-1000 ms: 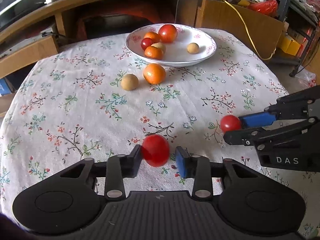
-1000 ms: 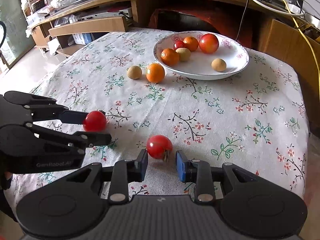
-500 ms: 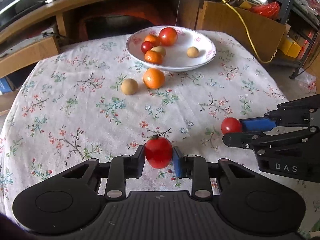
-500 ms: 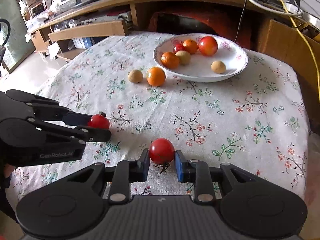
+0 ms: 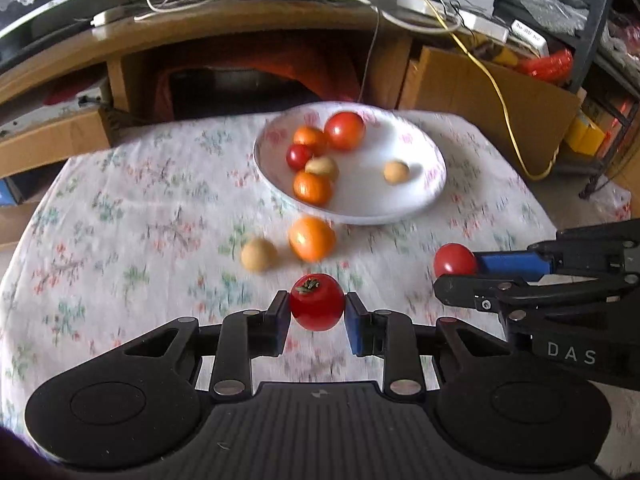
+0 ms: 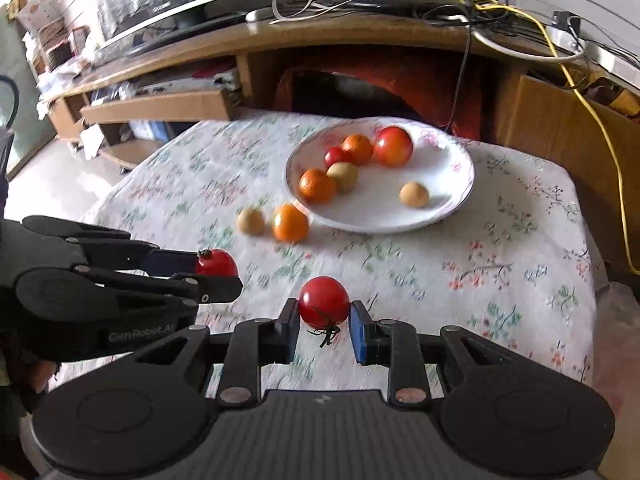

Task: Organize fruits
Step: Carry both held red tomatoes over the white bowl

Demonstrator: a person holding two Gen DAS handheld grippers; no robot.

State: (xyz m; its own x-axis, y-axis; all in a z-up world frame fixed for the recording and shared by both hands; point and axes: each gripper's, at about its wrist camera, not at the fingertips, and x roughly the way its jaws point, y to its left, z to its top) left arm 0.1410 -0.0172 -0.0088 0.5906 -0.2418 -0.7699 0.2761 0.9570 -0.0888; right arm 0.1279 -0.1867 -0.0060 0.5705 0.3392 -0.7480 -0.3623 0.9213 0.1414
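Left gripper pinches a tomato, right gripper pinches another, both clear of the cloth, likely bound for the bowl.

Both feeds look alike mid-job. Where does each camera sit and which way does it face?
Left wrist: behind the left claw, facing the plate; its tomato gripped, right claw at right.
Right wrist: behind the right claw, same heading; its tomato gripped, left claw at left.
Shared: plate, orange on the tablecloth.
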